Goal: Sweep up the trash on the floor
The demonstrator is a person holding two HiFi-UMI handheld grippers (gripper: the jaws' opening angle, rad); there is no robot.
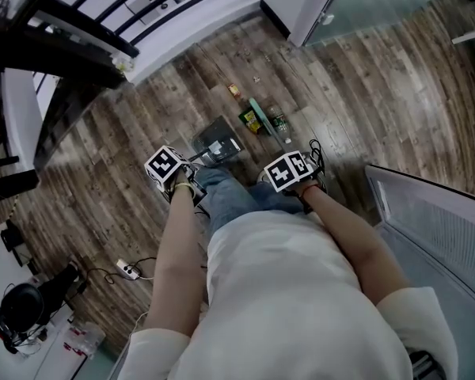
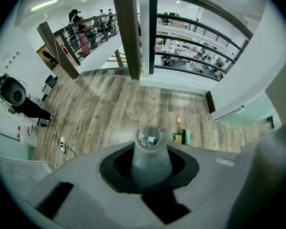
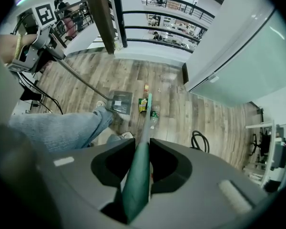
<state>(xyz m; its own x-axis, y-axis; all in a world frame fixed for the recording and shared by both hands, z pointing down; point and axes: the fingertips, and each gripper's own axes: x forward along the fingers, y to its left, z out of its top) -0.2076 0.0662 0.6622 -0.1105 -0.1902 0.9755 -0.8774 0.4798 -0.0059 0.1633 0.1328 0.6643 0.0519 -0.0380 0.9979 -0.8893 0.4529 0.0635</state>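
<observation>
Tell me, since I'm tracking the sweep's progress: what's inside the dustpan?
The dustpan shows only a pale patch, too small to identify. The green packet and bottle lie outside it, by the broom. The person's knee covers its near edge.

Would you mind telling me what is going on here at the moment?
A person is sweeping a wooden floor with a gripper in each hand. The left gripper is shut on the long handle of a dustpan, which rests by the person's foot. The right gripper is shut on a green broom, whose head sits beside a packet and a bottle just beyond the pan. A wrapper lies farther off. All three lie on the floor, not in the pan.
</observation>
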